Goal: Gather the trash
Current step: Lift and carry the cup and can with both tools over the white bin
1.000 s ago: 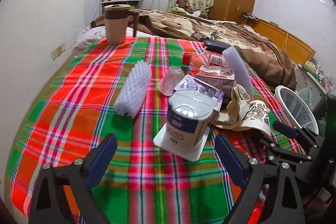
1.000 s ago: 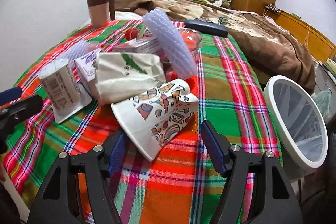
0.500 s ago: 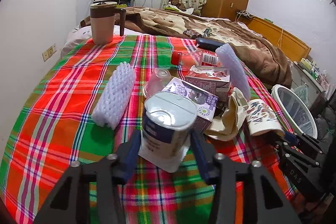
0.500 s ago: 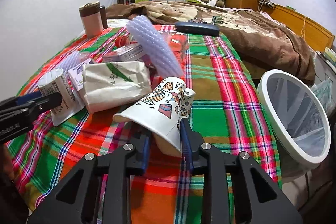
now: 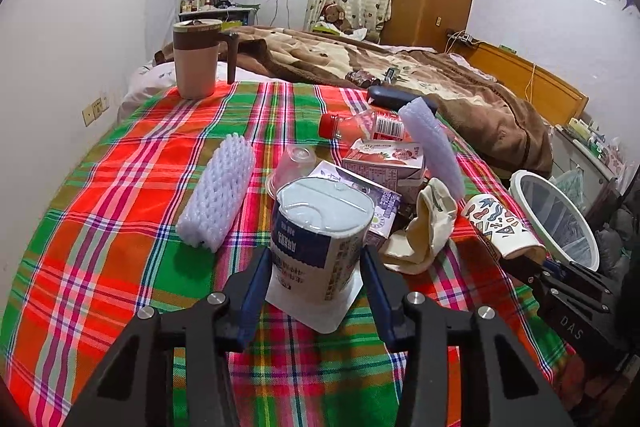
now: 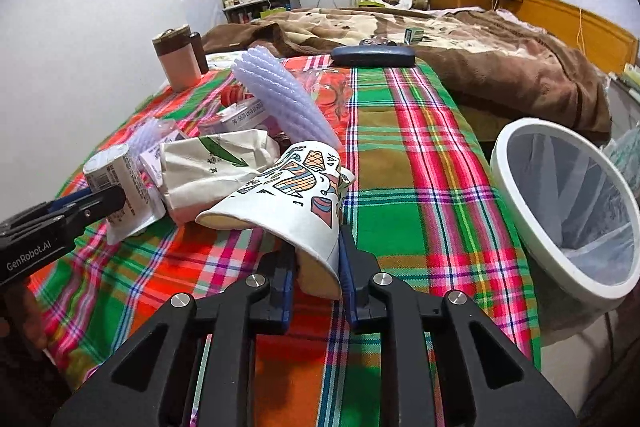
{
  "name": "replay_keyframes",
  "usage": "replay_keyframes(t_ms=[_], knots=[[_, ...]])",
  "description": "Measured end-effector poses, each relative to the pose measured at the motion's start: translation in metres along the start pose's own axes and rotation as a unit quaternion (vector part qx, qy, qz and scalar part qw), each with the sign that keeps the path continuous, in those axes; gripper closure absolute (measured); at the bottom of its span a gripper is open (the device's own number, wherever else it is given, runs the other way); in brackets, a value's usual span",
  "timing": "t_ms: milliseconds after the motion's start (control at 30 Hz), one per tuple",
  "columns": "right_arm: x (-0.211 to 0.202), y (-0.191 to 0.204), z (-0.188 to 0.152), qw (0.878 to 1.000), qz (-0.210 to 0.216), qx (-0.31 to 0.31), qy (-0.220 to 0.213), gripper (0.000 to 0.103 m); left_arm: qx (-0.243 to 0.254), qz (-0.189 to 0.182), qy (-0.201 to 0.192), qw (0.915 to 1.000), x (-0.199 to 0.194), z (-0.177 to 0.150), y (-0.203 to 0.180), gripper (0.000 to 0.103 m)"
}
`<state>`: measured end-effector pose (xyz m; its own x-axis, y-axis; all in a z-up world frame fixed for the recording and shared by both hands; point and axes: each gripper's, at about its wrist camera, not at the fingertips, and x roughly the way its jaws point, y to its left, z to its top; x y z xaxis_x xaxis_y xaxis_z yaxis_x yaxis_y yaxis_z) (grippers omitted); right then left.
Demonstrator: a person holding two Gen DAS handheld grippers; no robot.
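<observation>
My left gripper (image 5: 314,277) is shut on a white yogurt cup (image 5: 320,231) with a foil lid and dark blue label, its base still close to the plaid cloth. It also shows in the right wrist view (image 6: 114,175). My right gripper (image 6: 316,267) is shut on a patterned paper cup (image 6: 288,203), squashed at its rim and lifted off the cloth; it shows in the left wrist view (image 5: 500,227). A white trash bin (image 6: 568,203) with a clear liner stands just past the table's right edge.
On the plaid cloth (image 5: 120,187) lie a white foam net sleeve (image 5: 218,199), a clear plastic cup (image 5: 296,163), milk cartons (image 5: 384,163), a crumpled paper bag (image 6: 212,167), a red-capped bottle (image 5: 360,125) and a second foam sleeve (image 6: 284,99). A brown mug (image 5: 196,61) stands far left.
Both grippers closed from open: the left on the yogurt cup, the right on the paper cup. The paper cup has been squeezed and raised off the cloth.
</observation>
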<state>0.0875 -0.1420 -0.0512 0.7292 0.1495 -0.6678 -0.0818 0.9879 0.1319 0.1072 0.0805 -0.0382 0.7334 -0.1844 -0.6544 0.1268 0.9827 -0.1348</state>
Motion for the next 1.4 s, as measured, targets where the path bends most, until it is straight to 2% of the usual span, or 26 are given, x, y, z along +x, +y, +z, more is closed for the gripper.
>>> replay_keyframes(t_ms=[467, 967, 1167, 1400], knots=[[-0.021, -0.01, 0.003, 0.999, 0.033, 0.018, -0.024, 0.084, 0.004, -0.022, -0.027, 0.9994, -0.03, 0.0, -0.011, 0.057], [-0.047, -0.046, 0.014, 0.997, 0.026, 0.041, -0.059, 0.084, 0.04, -0.067, -0.054, 0.9954, -0.047, 0.018, -0.07, 0.057], [-0.053, -0.063, 0.017, 0.997, 0.008, 0.048, -0.067, 0.083, 0.058, -0.1, -0.051, 0.992, -0.038, 0.027, -0.104, 0.057], [-0.062, -0.093, 0.021, 0.994, -0.032, 0.068, -0.076, 0.084, 0.083, -0.147, -0.046, 0.9847, -0.024, 0.036, -0.151, 0.057]])
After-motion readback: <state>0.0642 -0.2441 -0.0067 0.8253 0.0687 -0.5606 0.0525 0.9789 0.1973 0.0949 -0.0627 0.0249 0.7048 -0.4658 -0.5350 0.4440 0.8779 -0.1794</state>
